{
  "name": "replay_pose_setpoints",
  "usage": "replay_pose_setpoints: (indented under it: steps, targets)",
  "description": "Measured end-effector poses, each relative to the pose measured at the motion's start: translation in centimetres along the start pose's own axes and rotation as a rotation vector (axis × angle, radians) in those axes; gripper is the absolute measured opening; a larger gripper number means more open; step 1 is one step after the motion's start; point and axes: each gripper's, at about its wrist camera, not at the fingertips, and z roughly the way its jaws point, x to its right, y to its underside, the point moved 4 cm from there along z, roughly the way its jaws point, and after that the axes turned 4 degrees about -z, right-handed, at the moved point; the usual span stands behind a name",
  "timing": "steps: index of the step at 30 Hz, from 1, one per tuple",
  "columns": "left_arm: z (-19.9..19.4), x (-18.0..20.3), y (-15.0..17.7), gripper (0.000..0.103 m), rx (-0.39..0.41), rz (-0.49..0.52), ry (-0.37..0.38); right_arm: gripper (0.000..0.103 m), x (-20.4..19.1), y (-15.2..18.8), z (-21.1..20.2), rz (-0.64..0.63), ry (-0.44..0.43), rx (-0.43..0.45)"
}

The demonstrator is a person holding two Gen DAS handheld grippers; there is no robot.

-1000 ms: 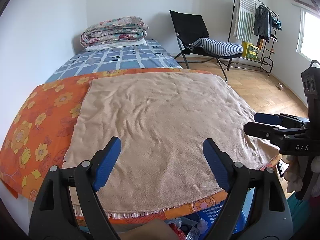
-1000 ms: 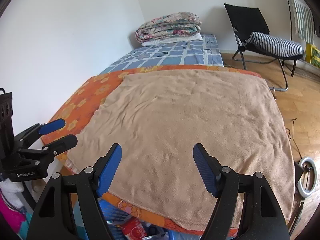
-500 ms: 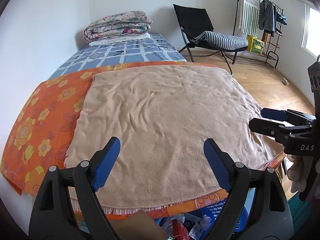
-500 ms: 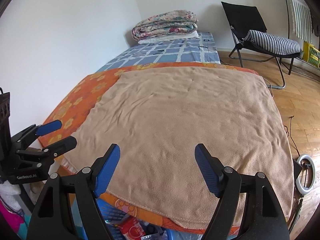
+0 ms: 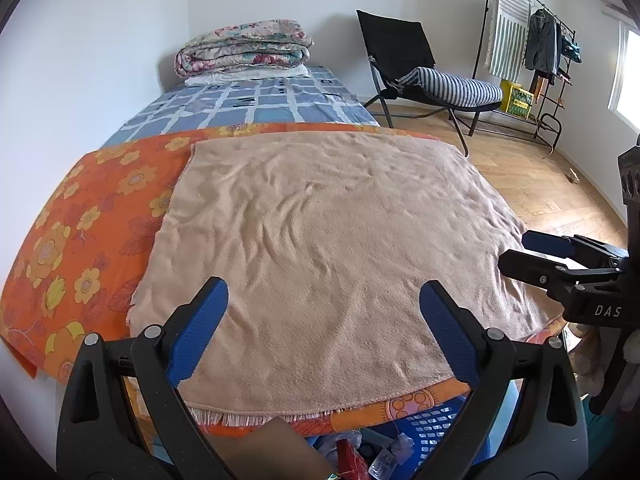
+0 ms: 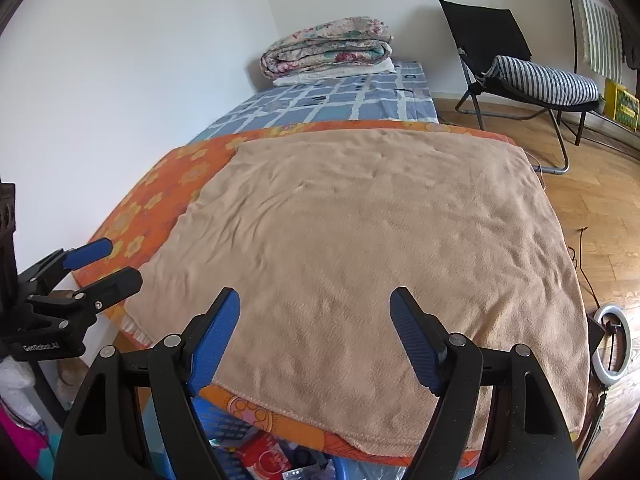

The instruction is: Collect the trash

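Note:
My left gripper (image 5: pixel 323 298) is open and empty above the near edge of a tan blanket (image 5: pixel 320 232) on a bed. My right gripper (image 6: pixel 315 308) is also open and empty above the same blanket (image 6: pixel 372 232). Each gripper shows in the other's view: the right one at the right edge (image 5: pixel 532 254), the left one at the left edge (image 6: pixel 102 264). A blue plastic basket (image 5: pixel 430 426) with wrappers and other trash (image 5: pixel 352 456) stands below the bed's near edge. It also shows in the right wrist view (image 6: pixel 228 432), with a red packet (image 6: pixel 264 454) inside.
An orange flowered sheet (image 5: pixel 80 232) lies under the blanket. Folded quilts (image 5: pixel 244 50) sit at the bed's far end. A black chair with a striped cushion (image 5: pixel 452 90) and a clothes rack (image 5: pixel 536 48) stand on the wood floor. A ring light (image 6: pixel 612 344) lies on the floor at right.
Both grippers have pulled back and risen slightly from the bed, so more of the basket below shows. Both stay open.

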Motion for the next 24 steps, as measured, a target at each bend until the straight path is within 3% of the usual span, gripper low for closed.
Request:
replay_pose_setpoints:
  steps: [24]
  targets:
    - [0.36, -0.27, 0.08, 0.099, -0.024, -0.046, 0.030, 0.077, -0.12, 0.19, 0.10, 0.015, -0.003, -0.002]
